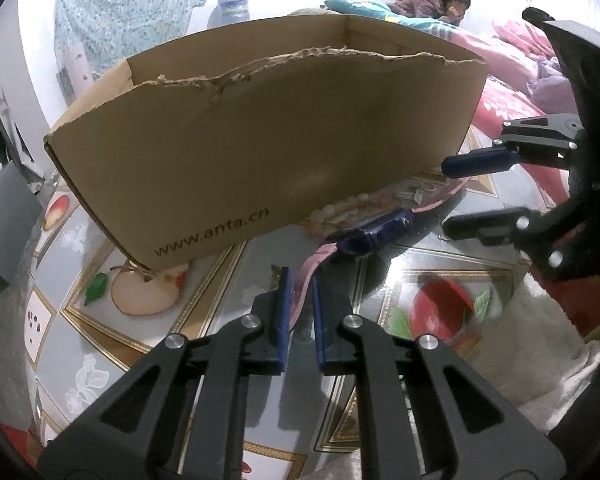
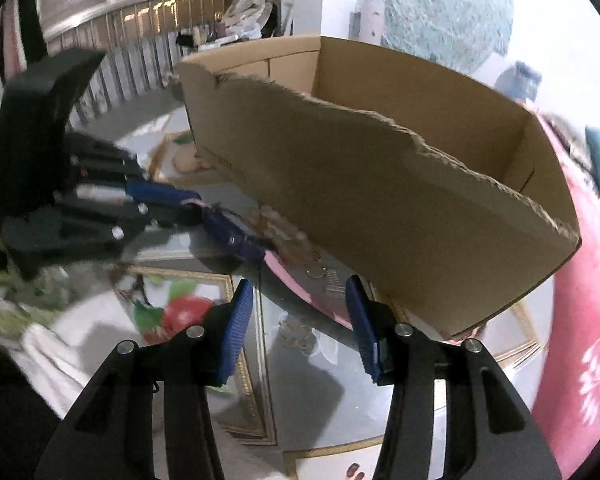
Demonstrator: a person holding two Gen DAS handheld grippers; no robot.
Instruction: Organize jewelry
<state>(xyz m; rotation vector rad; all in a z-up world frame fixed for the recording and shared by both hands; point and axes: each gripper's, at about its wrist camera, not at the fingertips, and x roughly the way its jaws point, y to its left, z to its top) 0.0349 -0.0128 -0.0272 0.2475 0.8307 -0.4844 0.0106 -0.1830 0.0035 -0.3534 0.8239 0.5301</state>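
Watch (image 1: 374,232) with limp pink strap, pinched in left gripper (image 1: 300,280), hangs light ahead; right gripper (image 2: 298,300) stands open, empty.

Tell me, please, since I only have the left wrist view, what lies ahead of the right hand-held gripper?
Observer: The right hand-held gripper is open and empty. A small ring-like piece lies on the table ahead of it.
Operator: Can you see inside the box?
Observer: Partly. The cardboard box shows bare inner walls, but its torn near wall hides the floor.
Operator: How does my grip look from the side?
Observer: The left hand-held gripper pinches the pink strap, and the blue watch body sticks out toward the box.
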